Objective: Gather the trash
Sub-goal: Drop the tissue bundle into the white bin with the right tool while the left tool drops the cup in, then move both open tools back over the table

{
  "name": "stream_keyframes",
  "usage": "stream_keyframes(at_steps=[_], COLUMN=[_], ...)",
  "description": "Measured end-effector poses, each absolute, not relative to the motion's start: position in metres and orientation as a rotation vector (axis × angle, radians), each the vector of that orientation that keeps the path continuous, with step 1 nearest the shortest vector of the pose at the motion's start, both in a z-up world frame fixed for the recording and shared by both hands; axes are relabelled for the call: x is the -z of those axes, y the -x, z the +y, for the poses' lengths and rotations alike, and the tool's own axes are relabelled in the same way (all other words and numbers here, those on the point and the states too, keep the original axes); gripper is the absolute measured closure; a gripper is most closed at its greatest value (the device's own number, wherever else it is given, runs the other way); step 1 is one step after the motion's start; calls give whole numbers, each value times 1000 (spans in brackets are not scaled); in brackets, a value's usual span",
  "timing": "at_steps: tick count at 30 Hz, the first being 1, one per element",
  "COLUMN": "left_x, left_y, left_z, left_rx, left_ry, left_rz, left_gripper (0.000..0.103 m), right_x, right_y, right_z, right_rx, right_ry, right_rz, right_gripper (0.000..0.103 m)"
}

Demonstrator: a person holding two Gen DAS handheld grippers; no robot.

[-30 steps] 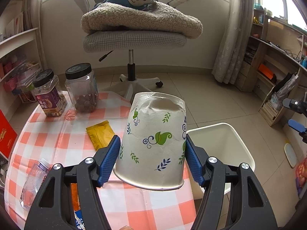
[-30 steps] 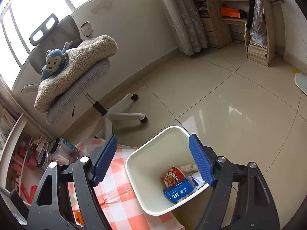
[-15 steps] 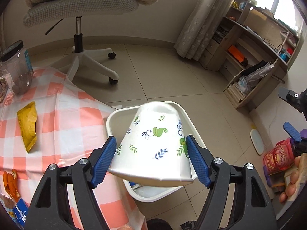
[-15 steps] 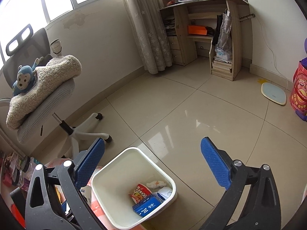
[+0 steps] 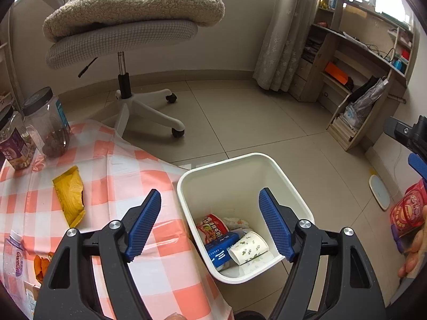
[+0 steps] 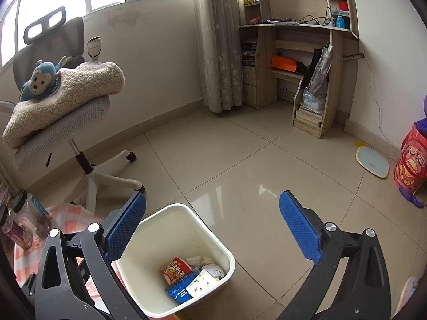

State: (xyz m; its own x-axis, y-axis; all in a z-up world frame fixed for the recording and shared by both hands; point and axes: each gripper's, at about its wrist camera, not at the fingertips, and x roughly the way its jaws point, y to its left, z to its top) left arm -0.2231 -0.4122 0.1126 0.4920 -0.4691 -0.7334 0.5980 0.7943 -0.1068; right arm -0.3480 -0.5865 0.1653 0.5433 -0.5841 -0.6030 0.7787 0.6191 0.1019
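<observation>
The left gripper [image 5: 209, 224] hangs over the white bin [image 5: 283, 176] with its blue pads spread and nothing between them. In the bin a paper cup [image 5: 248, 248] lies on its side beside a blue box [image 5: 220, 249] and a red snack packet [image 5: 212, 228]. To the left, a yellow wrapper [image 5: 68, 194] lies on the checked tablecloth [image 5: 128, 168], with two jars [image 5: 46, 122] farther back.
</observation>
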Motion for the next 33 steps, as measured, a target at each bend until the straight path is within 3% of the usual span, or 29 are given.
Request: stream_keyframes(at_steps=[10,15,33], left_x=[-134,-143,-142], left_y=[223,219,189], left_z=[-366,-338,-258], left_rx=[512,425,245], left_ry=[-189,-165,-141], left_rz=[719,669,722], left_gripper=[25,18,16], right_x=[-162,-157,-148], right_y=[327,314,262], right_z=[-537,-511,-425], right_rx=[775,753,610], right_ry=[-249,-192,-83], right_rz=[572,597,629], right_gripper=[7,7,7])
